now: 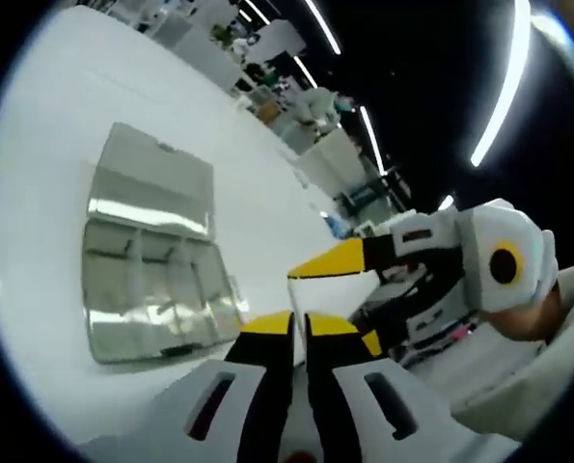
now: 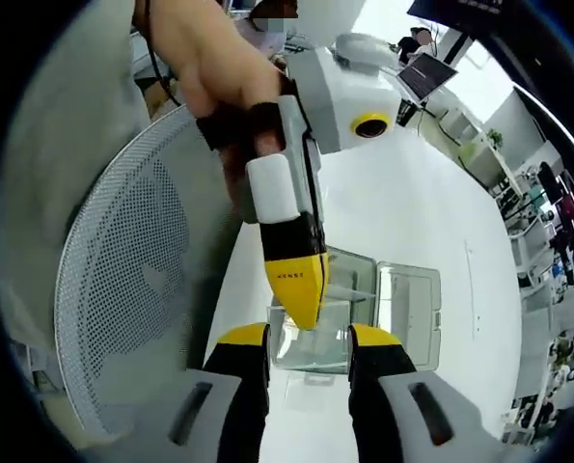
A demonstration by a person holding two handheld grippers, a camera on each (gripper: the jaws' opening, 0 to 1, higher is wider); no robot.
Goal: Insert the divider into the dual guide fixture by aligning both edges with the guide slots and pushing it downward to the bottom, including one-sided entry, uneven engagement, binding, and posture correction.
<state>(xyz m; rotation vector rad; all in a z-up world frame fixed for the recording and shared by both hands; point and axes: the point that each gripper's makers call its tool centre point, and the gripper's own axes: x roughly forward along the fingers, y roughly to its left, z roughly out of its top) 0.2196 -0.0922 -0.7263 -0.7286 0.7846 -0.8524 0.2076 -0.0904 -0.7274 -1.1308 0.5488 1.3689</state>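
Note:
A clear plastic box lies on the white table with its lid folded open; clear partitions split its inside into compartments. In the right gripper view the same box sits beyond my jaws. My left gripper hovers near the box's right corner, its yellow tips pressed together; I cannot make out anything between them. A hand holds it, and its tip points down over the box's near edge. My right gripper stands open and empty, just short of the box. One of its yellow fingers reaches in from the right.
A grey mesh chair back rises at the left of the right gripper view, close to the table's edge. Desks and lab equipment stand beyond the table's far side. Bare white tabletop spreads past the box.

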